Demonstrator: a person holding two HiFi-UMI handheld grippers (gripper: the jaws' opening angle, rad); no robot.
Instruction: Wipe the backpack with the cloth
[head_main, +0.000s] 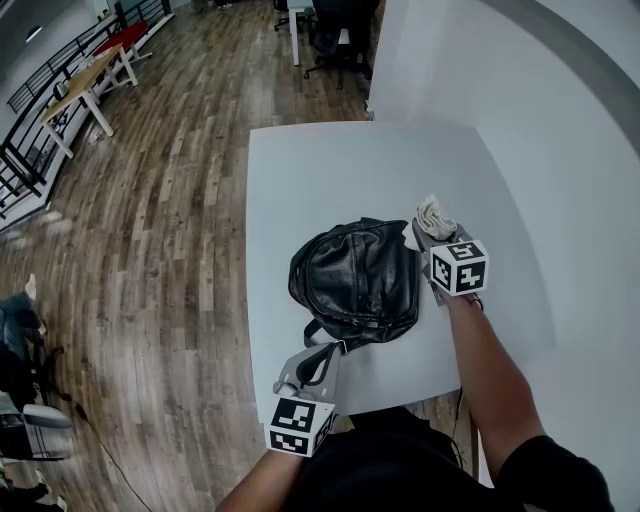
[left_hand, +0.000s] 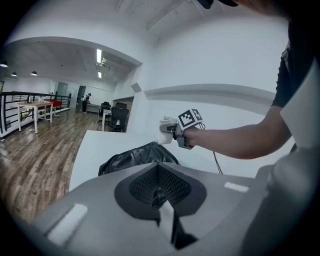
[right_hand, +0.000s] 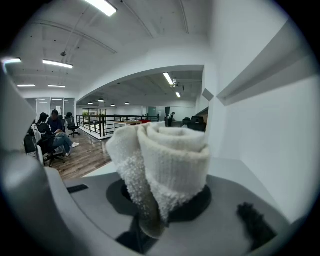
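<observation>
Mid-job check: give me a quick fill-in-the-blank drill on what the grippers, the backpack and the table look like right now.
1. The right gripper is shut on a rolled white ____.
2. The leather backpack lying on the white table is ____ in colour.
3. The left gripper, shut near the table's near edge, holds ____.
Missing words: cloth; black; nothing.

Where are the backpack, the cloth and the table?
backpack (head_main: 355, 280), head view, middle of its black body.
cloth (right_hand: 172, 160), right gripper view, rolled front fold.
table (head_main: 330, 170), head view, bare top beyond the backpack.
</observation>
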